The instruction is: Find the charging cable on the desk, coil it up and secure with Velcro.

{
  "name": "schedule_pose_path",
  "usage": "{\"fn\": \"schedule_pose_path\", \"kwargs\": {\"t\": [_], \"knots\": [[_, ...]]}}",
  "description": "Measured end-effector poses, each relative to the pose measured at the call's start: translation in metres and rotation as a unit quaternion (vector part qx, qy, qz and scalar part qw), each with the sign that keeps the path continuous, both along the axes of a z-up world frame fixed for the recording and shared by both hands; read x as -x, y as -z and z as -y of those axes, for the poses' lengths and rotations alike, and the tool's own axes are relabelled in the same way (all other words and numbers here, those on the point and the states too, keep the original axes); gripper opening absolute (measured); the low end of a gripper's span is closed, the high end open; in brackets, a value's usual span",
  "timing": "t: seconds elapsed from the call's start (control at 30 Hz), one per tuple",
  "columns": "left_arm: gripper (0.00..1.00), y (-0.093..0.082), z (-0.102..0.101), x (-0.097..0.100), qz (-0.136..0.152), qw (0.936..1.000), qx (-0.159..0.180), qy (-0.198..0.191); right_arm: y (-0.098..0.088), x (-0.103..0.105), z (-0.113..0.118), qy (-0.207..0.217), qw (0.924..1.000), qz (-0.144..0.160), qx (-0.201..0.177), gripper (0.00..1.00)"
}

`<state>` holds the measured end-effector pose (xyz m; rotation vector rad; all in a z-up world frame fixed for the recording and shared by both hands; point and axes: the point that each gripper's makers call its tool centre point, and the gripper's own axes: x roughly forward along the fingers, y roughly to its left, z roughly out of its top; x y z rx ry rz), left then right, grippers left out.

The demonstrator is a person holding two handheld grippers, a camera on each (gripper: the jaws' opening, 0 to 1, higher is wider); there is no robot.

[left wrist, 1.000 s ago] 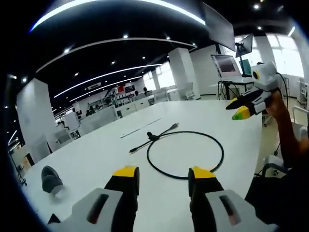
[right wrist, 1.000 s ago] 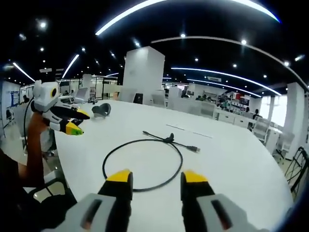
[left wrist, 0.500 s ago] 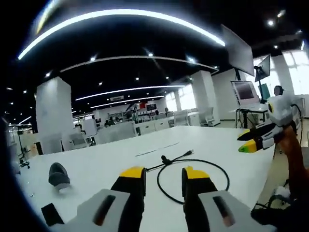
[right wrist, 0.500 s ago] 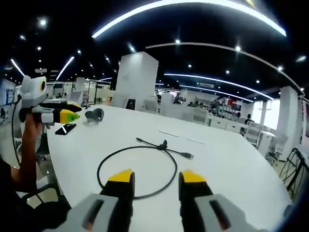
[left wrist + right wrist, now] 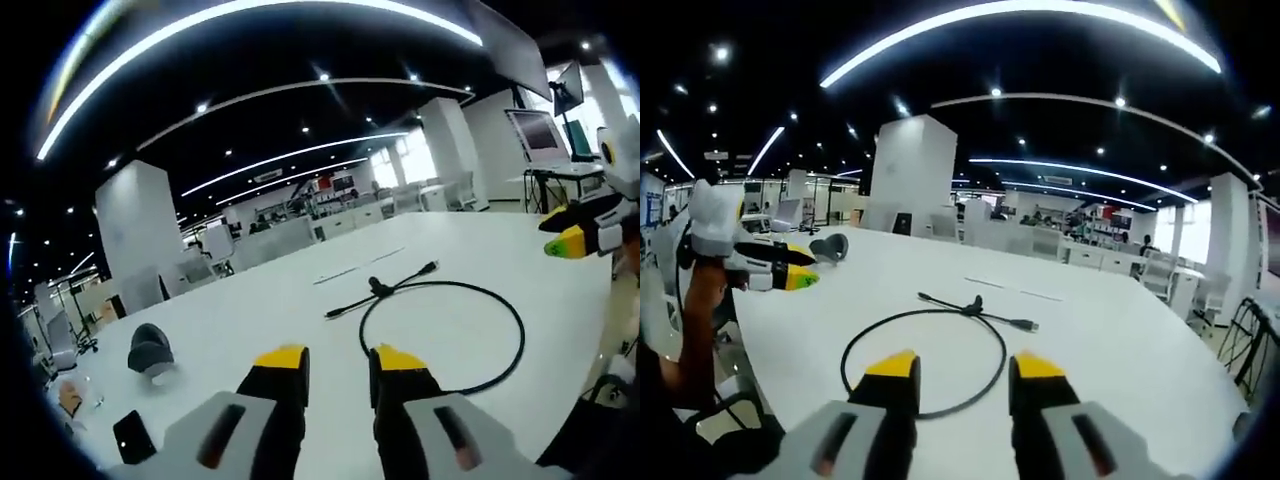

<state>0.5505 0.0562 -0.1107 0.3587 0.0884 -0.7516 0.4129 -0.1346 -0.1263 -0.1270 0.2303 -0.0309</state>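
Cable (image 5: 923, 362) lay on desk (image 5: 1120, 350) as one loose loop, just beyond right gripper (image 5: 956, 368), jaws narrowly apart, empty. Left gripper (image 5: 332, 361) narrower than a second before, swung leftward, loop now ahead-right (image 5: 442, 335): approach only, coiling unstarted. Crossed ends trailing beyond, plug rightward.

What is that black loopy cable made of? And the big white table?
The charging cable looks like a soft rubber or plastic jacket: thin, matte black, lying in a smooth round loop. The table looks like smooth white laminate or painted board, with a faint sheen; which one, I can't tell.
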Motion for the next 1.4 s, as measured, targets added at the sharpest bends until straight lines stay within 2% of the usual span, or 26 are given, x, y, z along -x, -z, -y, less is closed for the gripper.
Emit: {"fn": "schedule_pose_path", "kwargs": {"t": [0.13, 0.43, 0.5, 0.97, 1.1, 1.23, 1.4], "knots": [[0.24, 0.000, -0.003, 0.001, 0.009, 0.9999, -0.007, 0.001, 0.002, -0.001, -0.001, -0.002, 1.0000, -0.004, 0.005, 0.36], [0.24, 0.001, 0.003, 0.003, 0.005, 0.9998, -0.007, 0.016, 0.002, -0.002, 0.000, -0.007, 0.9999, -0.007, 0.010, 0.36], [0.23, -0.001, 0.003, 0.001, 0.020, 0.9996, -0.012, 0.015, 0.002, -0.002, 0.001, -0.007, 0.9999, -0.008, 0.010, 0.35], [0.22, 0.005, -0.002, 0.007, 0.017, 0.9993, -0.022, 0.023, -0.003, -0.003, 0.010, -0.007, 0.9999, -0.006, 0.010, 0.33], [0.22, 0.007, -0.004, 0.006, 0.020, 0.9993, -0.027, 0.019, -0.003, -0.003, 0.012, -0.008, 0.9997, -0.007, 0.021, 0.28], [0.15, 0.003, -0.003, 0.008, 0.037, 0.9989, -0.023, 0.017, -0.004, -0.002, 0.011, -0.011, 0.9996, -0.006, 0.024, 0.26], [0.14, 0.001, -0.006, -0.006, 0.029, 0.9992, -0.024, 0.008, -0.003, -0.002, 0.014, -0.009, 0.9997, -0.006, 0.021, 0.26]]}}
